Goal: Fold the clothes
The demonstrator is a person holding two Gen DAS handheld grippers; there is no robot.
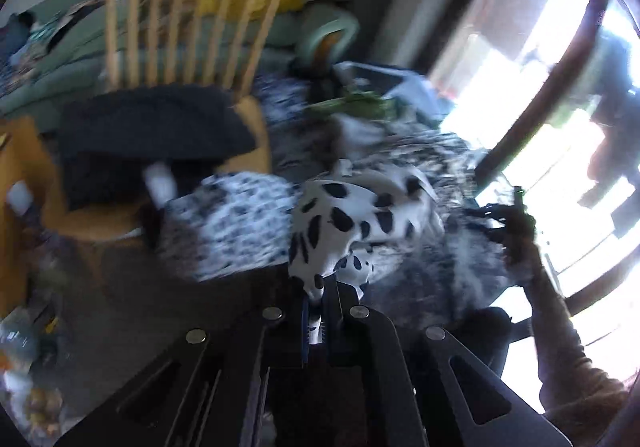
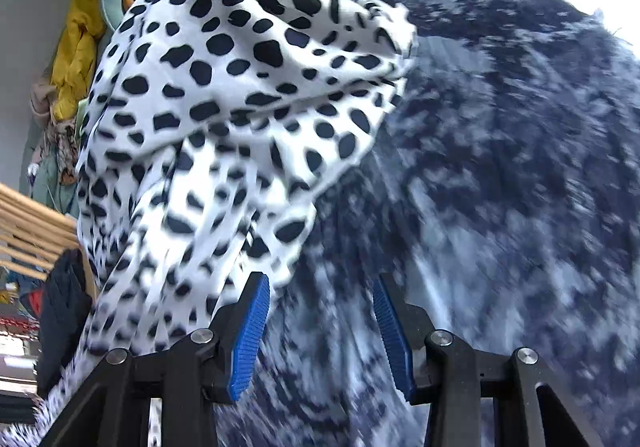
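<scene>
The left claw (image 1: 320,311) is pressed together, pinching a corner of the spotted white garment (image 1: 352,219), which hangs from it over a fuzzy mottled blue-grey blanket (image 1: 432,271). The right claw (image 2: 320,331) is spread wide with nothing between its blue pads (image 2: 250,335), the garment's folds just left of it. A wooden chair (image 1: 192,19) carrying dark folded clothes (image 1: 152,131) stands far left.

We see daylight flooding in from the window (image 1: 532,135) at far right, blown out to white glare. The wooden chair (image 1: 192,15) and the mottled blue-grey blanket (image 2: 520,167) smear with motion blur, while the spotted garment (image 2: 224,87) stays fairly crisp. Fisheye bending curves both pictures toward dark rounded corners.
</scene>
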